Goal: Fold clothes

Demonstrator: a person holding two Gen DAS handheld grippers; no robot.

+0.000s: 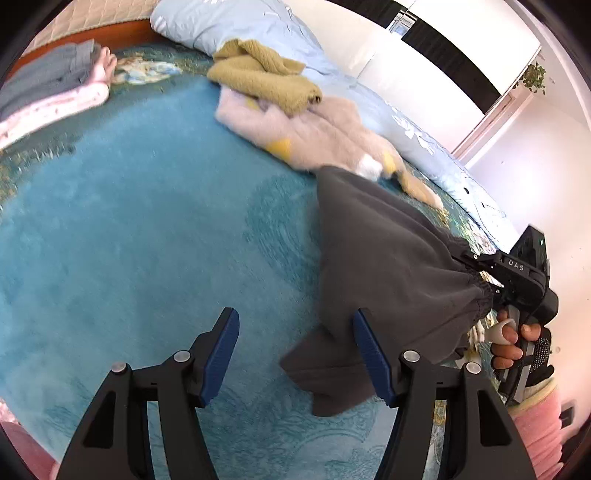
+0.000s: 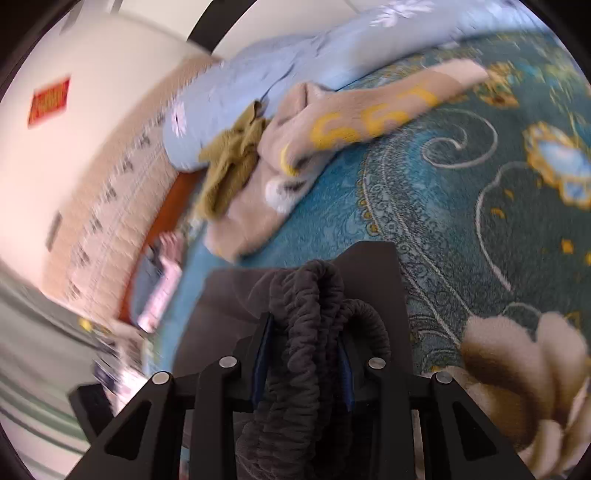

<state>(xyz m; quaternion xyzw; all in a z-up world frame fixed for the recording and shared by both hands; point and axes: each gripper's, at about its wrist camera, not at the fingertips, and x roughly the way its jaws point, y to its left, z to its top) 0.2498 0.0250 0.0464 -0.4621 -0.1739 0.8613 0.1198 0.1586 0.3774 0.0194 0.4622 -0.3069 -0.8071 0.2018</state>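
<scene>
My right hand-held gripper is clenched on the gathered elastic waistband of the dark grey trousers, which bunches up between its blue pads. From there the trousers hang down toward the teal bed cover. My left hand-held gripper is released, jaws wide and holding nothing; the trousers' loose lower edge lies just behind its right finger. I cannot tell if they touch.

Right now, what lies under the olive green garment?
The olive green garment lies on a pale fleece garment with yellow print, against the light blue duvet. Whatever is beneath the fleece is covered.
</scene>
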